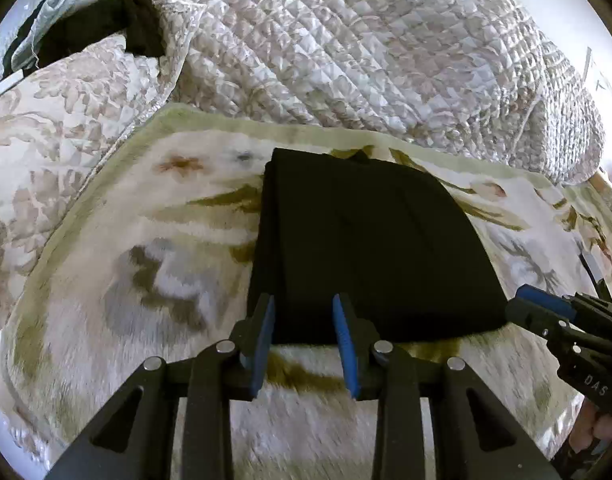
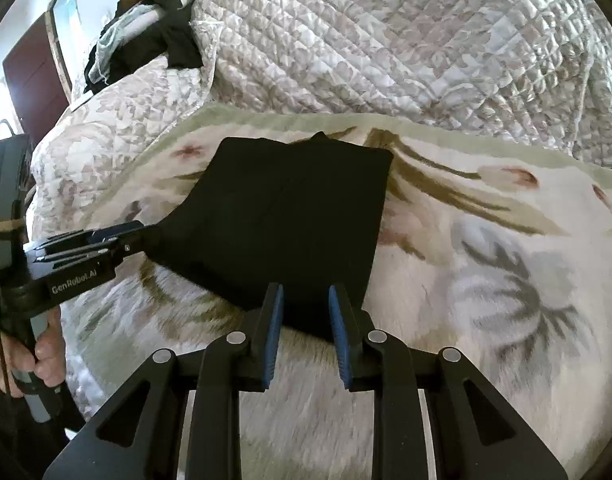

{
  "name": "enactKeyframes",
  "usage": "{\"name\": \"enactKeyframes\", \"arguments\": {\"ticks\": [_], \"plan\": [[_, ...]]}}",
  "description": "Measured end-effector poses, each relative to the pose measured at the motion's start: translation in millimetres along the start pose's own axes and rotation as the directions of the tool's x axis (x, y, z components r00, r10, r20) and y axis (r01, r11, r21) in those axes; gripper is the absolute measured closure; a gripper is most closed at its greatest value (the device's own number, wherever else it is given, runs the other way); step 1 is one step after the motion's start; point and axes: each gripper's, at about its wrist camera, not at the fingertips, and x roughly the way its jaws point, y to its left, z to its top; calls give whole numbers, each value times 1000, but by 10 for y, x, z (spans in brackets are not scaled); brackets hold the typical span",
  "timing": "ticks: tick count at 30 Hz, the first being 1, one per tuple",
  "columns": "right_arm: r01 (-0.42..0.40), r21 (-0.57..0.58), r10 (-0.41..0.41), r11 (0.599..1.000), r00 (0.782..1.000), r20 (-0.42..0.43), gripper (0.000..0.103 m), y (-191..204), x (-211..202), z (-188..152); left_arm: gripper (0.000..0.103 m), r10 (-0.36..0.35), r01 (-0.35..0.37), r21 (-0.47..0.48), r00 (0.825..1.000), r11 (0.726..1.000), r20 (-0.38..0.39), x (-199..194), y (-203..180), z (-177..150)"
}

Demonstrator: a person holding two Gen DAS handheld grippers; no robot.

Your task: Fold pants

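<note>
The black pants [image 1: 370, 248] lie folded into a flat, roughly rectangular pad on a flowered blanket [image 1: 145, 280] spread over the bed, with a quilted cover [image 1: 346, 40] heaped behind them. Their long axis runs away from both cameras, toward the quilt.

The left gripper [image 1: 303, 312] sits at the near left corner of the pad, jaws narrowly parted, the near hem showing in the gap with no fabric pinched. The right gripper [image 2: 306, 300] sits at the near right corner the same way, jaws narrowly apart and holding nothing. Each gripper sits at its own corner, so neither is clearly closer.

Judging by this, the pants are largely folded; if another fold is wanted, the near edge lies just ahead of both sets of jaws and would travel away toward the far edge.
</note>
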Motion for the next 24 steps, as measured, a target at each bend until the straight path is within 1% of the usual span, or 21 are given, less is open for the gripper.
{"name": "enactKeyframes", "arguments": {"ticks": [3,5,6,9,10,11,12,17,20,21,24], "plan": [[2,13,-2,1000,1000,-6,78,30,-113,-109,68,5,-5,7,1000,1000,-3,-88,-77,-104],[10,24,-9,1000,1000,-14,78,31,-159,-179,63,8,-8,6,1000,1000,-9,-120,-108,-171],[16,30,-16,999,1000,-19,78,28,-171,-207,62,12,-11,6,1000,1000,-11,-133,-120,-203],[23,54,-21,998,999,-41,73,8,-185,-299,57,29,-29,5,999,1000,-12,-149,-123,-274],[31,56,-28,998,998,-48,64,7,-176,-325,54,34,-34,2,999,999,-13,-143,-112,-287],[37,55,-34,998,998,-52,54,11,-169,-342,53,39,-39,-1,999,999,-13,-134,-105,-300],[42,54,-39,998,998,-52,53,13,-158,-354,53,43,-43,-2,999,999,-17,-120,-100,-305],[51,50,-48,997,997,-68,53,17,-63,-358,50,69,-70,-8,997,998,-36,-32,-55,-344],[69,58,-62,996,991,-119,53,-13,81,-407,50,79,-80,-7,995,997,-66,56,-43,-389],[71,55,-65,996,991,-113,53,-13,90,-421,49,84,-85,-2,994,996,-69,72,-48,-399],[86,34,-82,996,991,-102,52,16,91,-429,43,91,-90,13,994,996,-64,85,-86,-412]]}}
